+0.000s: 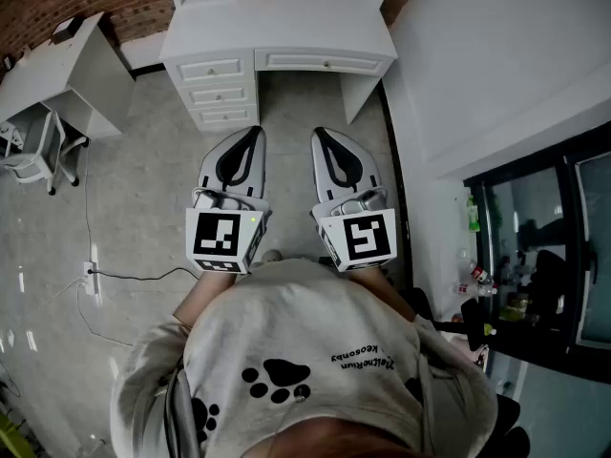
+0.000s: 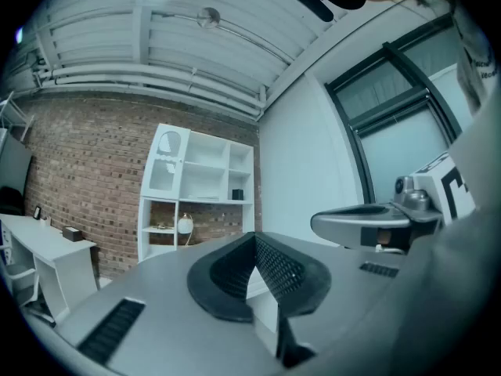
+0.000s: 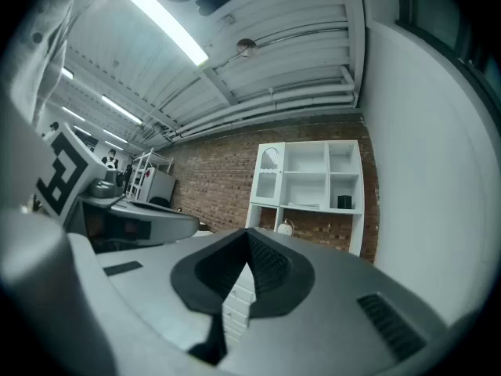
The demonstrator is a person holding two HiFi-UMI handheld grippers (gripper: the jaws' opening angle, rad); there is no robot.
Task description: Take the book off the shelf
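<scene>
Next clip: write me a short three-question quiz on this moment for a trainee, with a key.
1. True or false: the left gripper is shut on a book.
2. The white shelf unit stands against: A) a brick wall; B) a glass window; C) a curtain.
3. Fill in: in the head view, the desk has ___ drawers stacked at the picture's left.

Key: 1 false, its jaws are together with nothing between them. 2 A. 3 three.
</scene>
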